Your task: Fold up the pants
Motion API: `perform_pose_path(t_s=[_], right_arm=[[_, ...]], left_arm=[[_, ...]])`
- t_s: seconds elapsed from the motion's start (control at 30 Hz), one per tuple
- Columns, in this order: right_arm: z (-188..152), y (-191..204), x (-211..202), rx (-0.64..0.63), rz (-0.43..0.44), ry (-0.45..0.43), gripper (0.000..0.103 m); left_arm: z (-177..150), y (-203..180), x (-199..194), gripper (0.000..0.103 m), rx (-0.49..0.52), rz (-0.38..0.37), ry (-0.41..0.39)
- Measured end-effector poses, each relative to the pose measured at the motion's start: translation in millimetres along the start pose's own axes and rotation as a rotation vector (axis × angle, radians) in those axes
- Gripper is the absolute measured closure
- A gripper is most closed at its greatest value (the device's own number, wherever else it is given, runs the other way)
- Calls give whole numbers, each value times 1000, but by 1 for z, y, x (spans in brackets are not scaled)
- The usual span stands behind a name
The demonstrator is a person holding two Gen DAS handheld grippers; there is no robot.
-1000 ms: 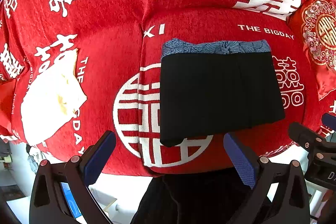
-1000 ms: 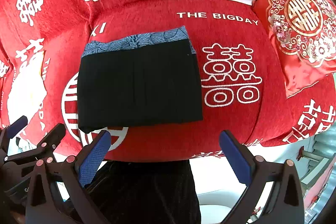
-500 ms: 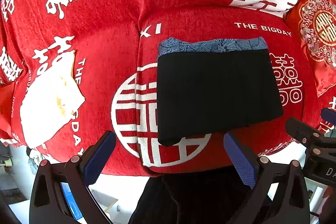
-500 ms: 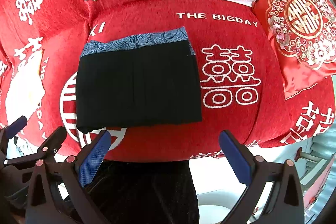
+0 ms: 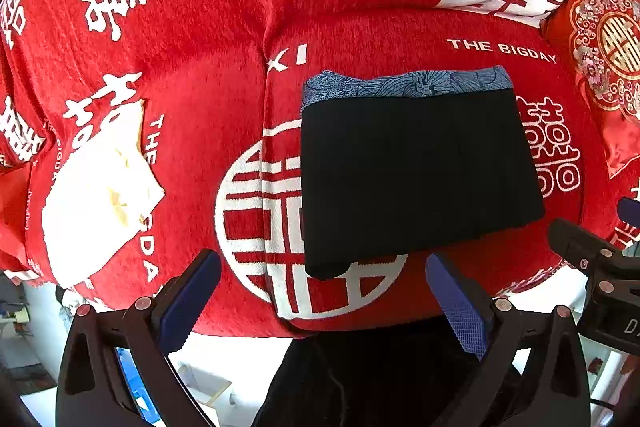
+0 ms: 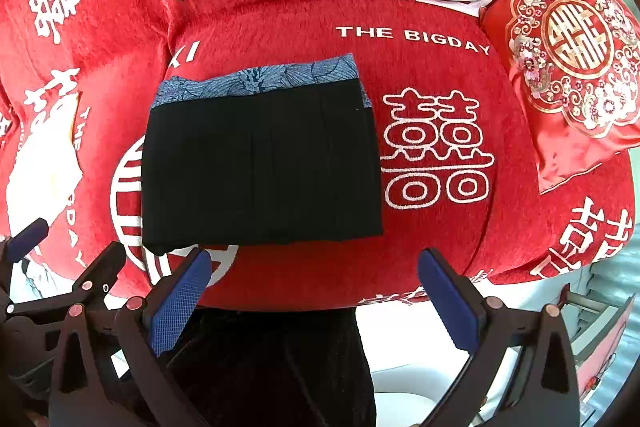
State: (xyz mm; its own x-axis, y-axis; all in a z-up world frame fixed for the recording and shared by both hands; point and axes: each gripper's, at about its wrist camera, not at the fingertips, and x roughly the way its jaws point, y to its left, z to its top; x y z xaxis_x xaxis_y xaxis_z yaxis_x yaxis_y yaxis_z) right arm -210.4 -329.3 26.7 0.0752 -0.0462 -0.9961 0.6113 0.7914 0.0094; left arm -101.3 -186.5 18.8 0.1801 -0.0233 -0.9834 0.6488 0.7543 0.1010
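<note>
The black pants [image 5: 416, 175] lie folded into a flat rectangle on the red sofa seat [image 5: 208, 123], with a blue patterned band [image 5: 404, 83] showing along the far edge. They also show in the right wrist view [image 6: 260, 171]. My left gripper [image 5: 320, 291] is open and empty, held off the sofa's front edge, just short of the pants' near left corner. My right gripper [image 6: 312, 291] is open and empty, also off the front edge, below the pants' near edge. Each gripper shows at the side of the other's view.
A white and cream cloth [image 5: 96, 195] lies on the seat to the left. A red embroidered cushion [image 6: 568, 67] leans at the right end of the sofa. A dark garment [image 6: 272, 363] hangs below the seat's front edge between the grippers.
Both grippers have drifted slightly back and down from the sofa; the pants sit a touch higher in both views. The pants have not moved and both grippers stay open.
</note>
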Motion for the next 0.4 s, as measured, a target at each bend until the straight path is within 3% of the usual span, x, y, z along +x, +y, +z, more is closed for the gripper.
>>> perform_pose_path(t_s=[0.4], right_arm=[[0, 1, 0, 1, 0, -2, 0]], left_arm=[[-1, -3, -2, 0, 21, -20, -17]])
